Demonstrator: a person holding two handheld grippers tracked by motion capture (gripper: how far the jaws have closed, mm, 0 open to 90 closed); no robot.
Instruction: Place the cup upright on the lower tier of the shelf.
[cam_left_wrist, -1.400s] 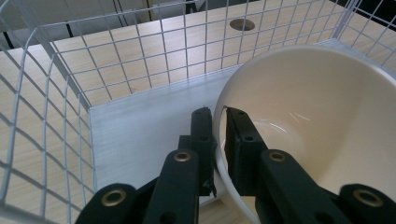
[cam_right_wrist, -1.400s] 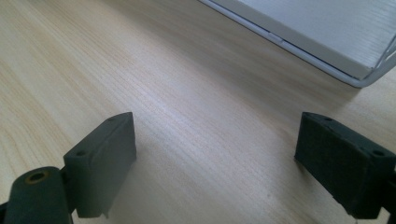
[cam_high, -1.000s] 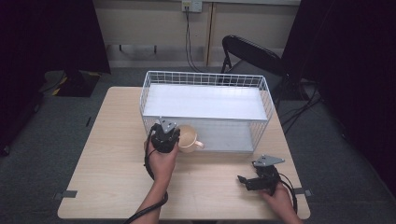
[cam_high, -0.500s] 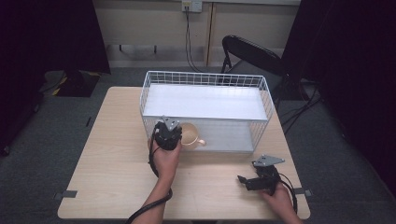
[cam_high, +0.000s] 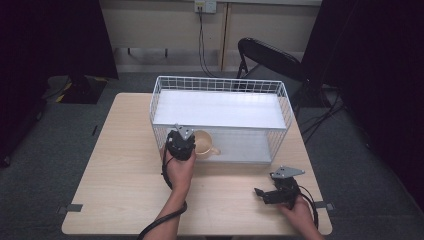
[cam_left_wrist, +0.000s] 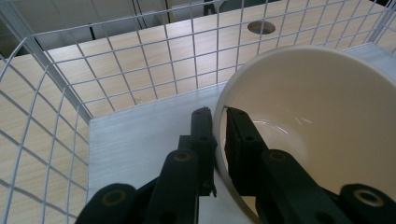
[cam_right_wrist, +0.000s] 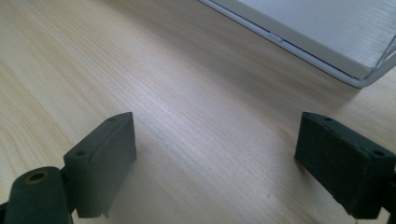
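Wooden desk (cam_high: 125, 165) carries white wire basket (cam_high: 220, 85) | my left claw (cam_left_wrist: 219, 126) pinches cream cup (cam_left_wrist: 317, 121) rim inside basket, near corner | right claw (cam_right_wrist: 215, 158) spread empty over desk | cup bottom hidden

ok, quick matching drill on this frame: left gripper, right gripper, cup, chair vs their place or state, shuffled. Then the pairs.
Things:
1. left gripper
2. right gripper
3. cup
4. chair

Place or state:
A. on the floor beyond the table's far edge
B. jaws wide apart over bare tabletop, near the table's front right corner
C. inside the wire basket, on its white floor, handle towards the right
D. shut on a rim, one jaw inside and one outside

Pairs: 1-D, 2-B, 3-C, 4-A
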